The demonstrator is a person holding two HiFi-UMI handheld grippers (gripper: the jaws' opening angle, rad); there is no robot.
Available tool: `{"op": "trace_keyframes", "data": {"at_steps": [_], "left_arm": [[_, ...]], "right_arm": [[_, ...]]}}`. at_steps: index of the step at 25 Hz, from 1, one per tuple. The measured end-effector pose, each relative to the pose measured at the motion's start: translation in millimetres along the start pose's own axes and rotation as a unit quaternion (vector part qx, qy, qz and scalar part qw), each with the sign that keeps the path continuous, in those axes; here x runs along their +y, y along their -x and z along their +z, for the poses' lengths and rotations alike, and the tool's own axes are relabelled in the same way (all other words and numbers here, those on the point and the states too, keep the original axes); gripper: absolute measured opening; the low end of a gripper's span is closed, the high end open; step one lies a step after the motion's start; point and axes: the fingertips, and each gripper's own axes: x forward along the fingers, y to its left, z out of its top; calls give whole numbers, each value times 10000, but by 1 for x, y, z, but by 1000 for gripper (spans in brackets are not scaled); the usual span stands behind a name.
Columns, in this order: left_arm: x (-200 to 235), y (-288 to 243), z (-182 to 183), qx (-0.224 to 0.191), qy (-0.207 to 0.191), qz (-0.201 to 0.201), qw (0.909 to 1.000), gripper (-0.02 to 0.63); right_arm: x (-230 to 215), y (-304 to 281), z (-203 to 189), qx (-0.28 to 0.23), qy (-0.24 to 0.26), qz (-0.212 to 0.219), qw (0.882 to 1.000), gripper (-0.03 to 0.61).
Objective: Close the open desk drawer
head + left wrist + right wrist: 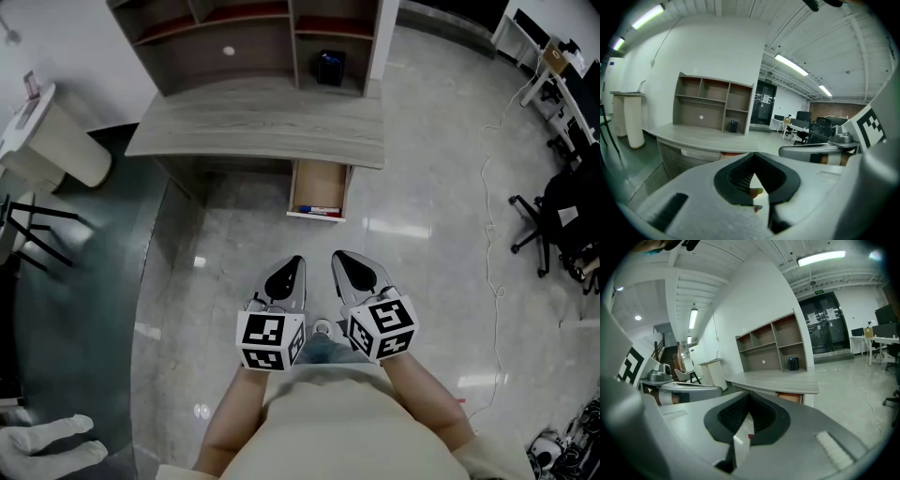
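Polished grey floor (412,234) stretched out ahead, with the desk (262,127) at the far side. Its drawer (319,183) stood pulled out toward the near side, under the right end of the desktop, with small red and blue items lying at its near lip. Both tools hung side by side, well short of it. The left gripper (294,264) had its jaws pressed together on nothing, and the right gripper (341,259) was likewise closed and empty. A shelf unit (253,37) stood at the desk's far edge.

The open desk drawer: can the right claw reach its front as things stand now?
Probably yes, though not yet: the right claw is short of the drawer, with only bare floor between, so the way looks free.
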Motion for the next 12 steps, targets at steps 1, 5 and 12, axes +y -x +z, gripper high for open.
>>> {"op": "trace_keyframes", "data": {"at_steps": [1,5,12], "left_arm": [[2,-5,0,23,15,17,10000,3],[11,-20,-4,155,78,35,9998,3],[24,-51,-11,332,187,-23,9993,3]], "right_arm": [[-5,-3,0,13,-29,-6,10000,3],[-18,-15,-5,89,-212,-30,9997,3],[-46,-37,-17,238,-703,-194,9971,3]]}}
